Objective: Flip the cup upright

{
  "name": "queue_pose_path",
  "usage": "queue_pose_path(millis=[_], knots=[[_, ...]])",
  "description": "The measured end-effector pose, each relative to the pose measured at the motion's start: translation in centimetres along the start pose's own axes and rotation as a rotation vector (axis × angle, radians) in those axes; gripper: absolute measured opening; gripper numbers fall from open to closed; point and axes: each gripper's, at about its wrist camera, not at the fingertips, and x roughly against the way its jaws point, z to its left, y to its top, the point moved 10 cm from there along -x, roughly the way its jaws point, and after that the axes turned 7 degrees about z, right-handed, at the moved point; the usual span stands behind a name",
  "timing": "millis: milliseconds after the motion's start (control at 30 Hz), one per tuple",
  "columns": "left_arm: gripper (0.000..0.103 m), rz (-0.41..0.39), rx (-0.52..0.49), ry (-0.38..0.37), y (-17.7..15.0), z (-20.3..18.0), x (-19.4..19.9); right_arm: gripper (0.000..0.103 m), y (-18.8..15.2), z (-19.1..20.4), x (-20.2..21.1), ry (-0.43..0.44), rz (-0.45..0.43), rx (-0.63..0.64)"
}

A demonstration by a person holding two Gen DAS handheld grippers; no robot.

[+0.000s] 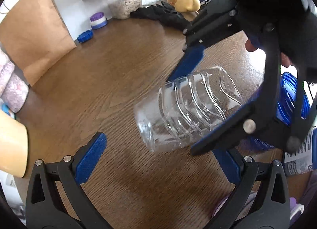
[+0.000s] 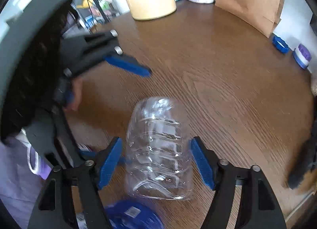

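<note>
Wood-grain tabletop fills the left wrist view: the left gripper hovers released and empty near the camera, while the right gripper straddles the clear ribbed plastic cup, which is tilted above the table with one end toward the left; whether the pads actually press it cannot be told. From the right wrist view, the cup sits between the spread blue pads with gaps on both sides, so close squarely on the ribbed wall before rotating, keeping clear of the blue lid.
</note>
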Motion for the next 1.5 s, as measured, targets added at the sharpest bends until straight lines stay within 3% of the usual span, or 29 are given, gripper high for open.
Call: queue_pose_path(millis=[133, 233, 333, 400, 467, 600, 800, 900, 1000, 1133, 1333, 1500], knots=[[0.103, 0.008, -0.017, -0.007, 0.3, -0.7, -0.7, 0.079, -0.6, -0.2, 1.1, 0.03, -0.036, -0.042], [0.103, -0.02, -0.047, -0.041, 1.0, -1.8, -0.4, 0.079, -0.7, -0.3, 1.5, 0.125, -0.049, -0.086], [0.101, -0.042, -0.061, -0.078, 2.0, -2.5, -0.1, 0.079, 0.3, -0.7, 0.5, 0.166, -0.03, -0.125], [0.094, -0.042, -0.087, -0.089, 2.0, -3.5, -0.3, 0.079, 1.1, -1.1, -0.2, 0.179, -0.022, -0.119], [0.077, -0.041, -0.092, -0.108, 1.8, -4.0, -0.3, 0.079, 2.3, -1.4, -0.8, 0.173, -0.028, -0.107], [0.066, -0.028, -0.095, -0.102, 1.3, -4.1, -0.5, 0.079, 2.7, -2.5, -0.5, 0.129, -0.048, -0.126], [0.065, -0.056, -0.059, -0.052, 0.9, -3.4, 0.0, 0.08, 0.5, -5.9, 2.3, 0.05, -0.107, -0.255], [0.064, -0.087, -0.017, -0.039, 0.9, -2.3, 1.0, 0.08, -1.1, -8.0, 3.9, 0.034, -0.151, -0.394], [0.064, -0.104, 0.034, -0.033, 1.2, -1.1, 1.7, 0.081, -2.4, -8.2, 4.9, 0.123, -0.216, -0.479], [0.063, -0.144, 0.048, -0.001, 1.6, -1.1, 3.3, 0.081, -3.3, -7.8, 4.5, 0.233, -0.227, -0.596], [0.063, -0.207, 0.064, 0.009, 2.7, -0.8, 5.6, 0.081, -2.5, -6.2, 4.9, 0.543, -0.324, -0.795], [0.062, -0.228, 0.074, -0.005, 4.1, -1.2, 6.2, 0.081, -1.5, -5.6, 5.5, 0.634, -0.398, -0.875]])
